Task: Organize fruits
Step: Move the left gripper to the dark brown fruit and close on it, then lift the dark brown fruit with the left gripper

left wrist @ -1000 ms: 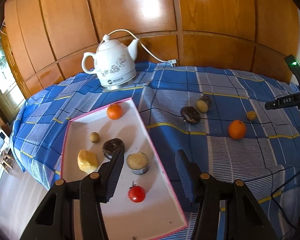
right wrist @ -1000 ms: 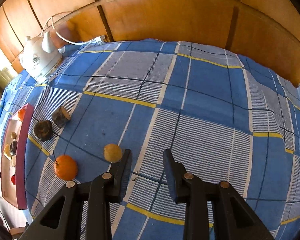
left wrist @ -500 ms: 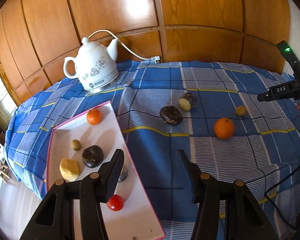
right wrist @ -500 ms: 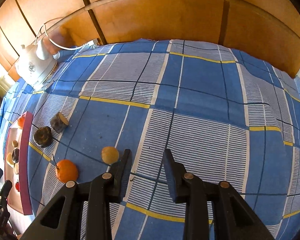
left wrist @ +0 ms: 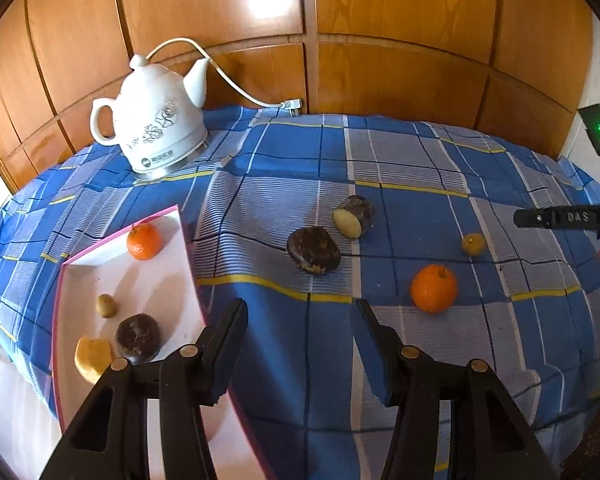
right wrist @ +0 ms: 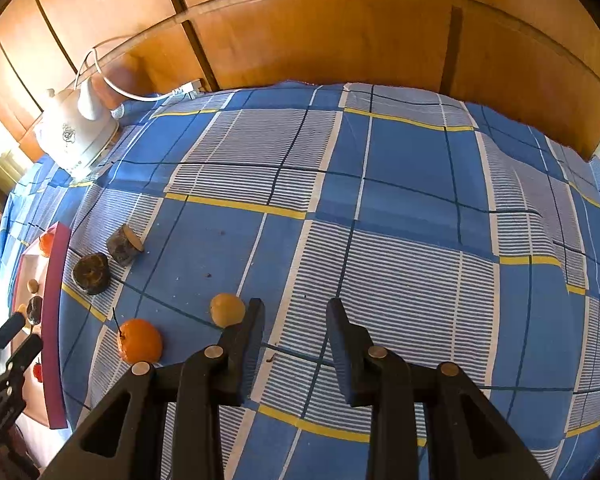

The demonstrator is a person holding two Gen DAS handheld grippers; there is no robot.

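Note:
A white tray with a pink rim [left wrist: 168, 264] lies at the left and holds an orange [left wrist: 144, 241], a small green-brown fruit [left wrist: 106, 305], a dark fruit [left wrist: 137, 337] and a yellow piece [left wrist: 93, 357]. On the cloth lie a dark fruit [left wrist: 313, 249], a cut dark fruit [left wrist: 354, 216], an orange [left wrist: 434, 288] and a small yellow fruit [left wrist: 473, 244]. My left gripper [left wrist: 300, 320] is open and empty over the cloth beside the tray. My right gripper [right wrist: 296, 316] is open and empty, just right of the small yellow fruit [right wrist: 227, 309] and the orange [right wrist: 139, 340].
A white ceramic kettle [left wrist: 156, 124] with its cord stands at the back left on the blue checked cloth [left wrist: 380, 152]. Wooden panels [left wrist: 300, 20] close the back. The table edge falls away at the left, past the tray [right wrist: 56, 320].
My left gripper has swung right, off the tray and over the cloth toward the loose fruits. My right gripper has barely moved and stays open.

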